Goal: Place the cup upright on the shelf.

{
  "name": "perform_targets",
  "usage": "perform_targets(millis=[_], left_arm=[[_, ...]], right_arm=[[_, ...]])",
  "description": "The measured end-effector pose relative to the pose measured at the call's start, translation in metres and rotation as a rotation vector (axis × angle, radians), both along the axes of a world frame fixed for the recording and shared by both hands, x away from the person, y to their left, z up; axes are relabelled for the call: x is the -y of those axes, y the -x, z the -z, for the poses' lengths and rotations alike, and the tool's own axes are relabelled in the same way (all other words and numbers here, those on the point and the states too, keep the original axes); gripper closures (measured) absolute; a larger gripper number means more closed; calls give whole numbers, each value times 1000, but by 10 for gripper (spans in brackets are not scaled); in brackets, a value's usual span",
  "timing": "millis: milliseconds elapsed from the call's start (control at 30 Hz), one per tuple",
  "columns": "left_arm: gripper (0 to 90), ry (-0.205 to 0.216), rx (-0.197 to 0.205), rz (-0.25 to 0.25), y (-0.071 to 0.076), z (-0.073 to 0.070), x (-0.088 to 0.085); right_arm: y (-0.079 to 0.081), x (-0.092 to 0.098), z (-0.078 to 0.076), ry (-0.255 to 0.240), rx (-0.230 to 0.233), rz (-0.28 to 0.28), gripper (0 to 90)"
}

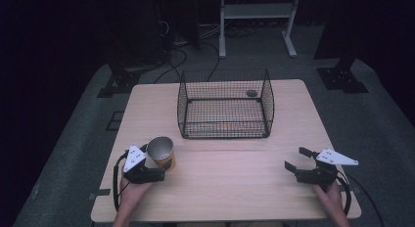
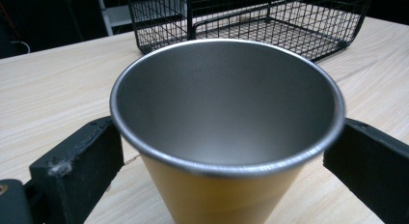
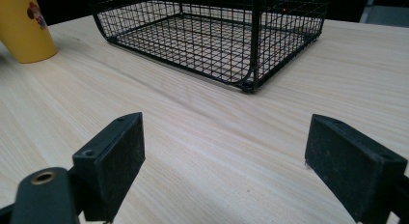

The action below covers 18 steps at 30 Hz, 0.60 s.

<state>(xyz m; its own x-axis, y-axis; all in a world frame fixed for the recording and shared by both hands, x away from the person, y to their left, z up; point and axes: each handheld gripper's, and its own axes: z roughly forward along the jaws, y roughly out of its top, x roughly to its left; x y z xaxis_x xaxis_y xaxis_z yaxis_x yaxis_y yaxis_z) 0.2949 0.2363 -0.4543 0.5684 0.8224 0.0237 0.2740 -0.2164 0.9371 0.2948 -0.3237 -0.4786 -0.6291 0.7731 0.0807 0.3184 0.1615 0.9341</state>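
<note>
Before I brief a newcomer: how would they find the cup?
Start at the black wire basket on the wooden table. Look toward its near left corner, between the left gripper's jaws. The cup is yellow outside, bare metal inside.

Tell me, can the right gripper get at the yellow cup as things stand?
Probably yes: bare table lies between the open right gripper and the yellow cup. But the left gripper already has its jaws on either side of it.

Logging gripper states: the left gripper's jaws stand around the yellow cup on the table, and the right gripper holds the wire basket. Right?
Not quite. The right gripper holds nothing: the right gripper view shows its jaws open over bare table, apart from the wire basket. The rest stands.
</note>
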Motion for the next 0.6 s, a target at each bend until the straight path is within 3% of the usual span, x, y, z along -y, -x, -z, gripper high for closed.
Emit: perform_targets(millis=[200, 600], left_arm=[[3, 13, -9, 1, -7, 3, 0], [138, 25, -3, 43, -11, 5, -1]], right_arm=[[0, 0, 0, 2, 2, -1, 130], [0, 0, 0, 5, 4, -6, 130]])
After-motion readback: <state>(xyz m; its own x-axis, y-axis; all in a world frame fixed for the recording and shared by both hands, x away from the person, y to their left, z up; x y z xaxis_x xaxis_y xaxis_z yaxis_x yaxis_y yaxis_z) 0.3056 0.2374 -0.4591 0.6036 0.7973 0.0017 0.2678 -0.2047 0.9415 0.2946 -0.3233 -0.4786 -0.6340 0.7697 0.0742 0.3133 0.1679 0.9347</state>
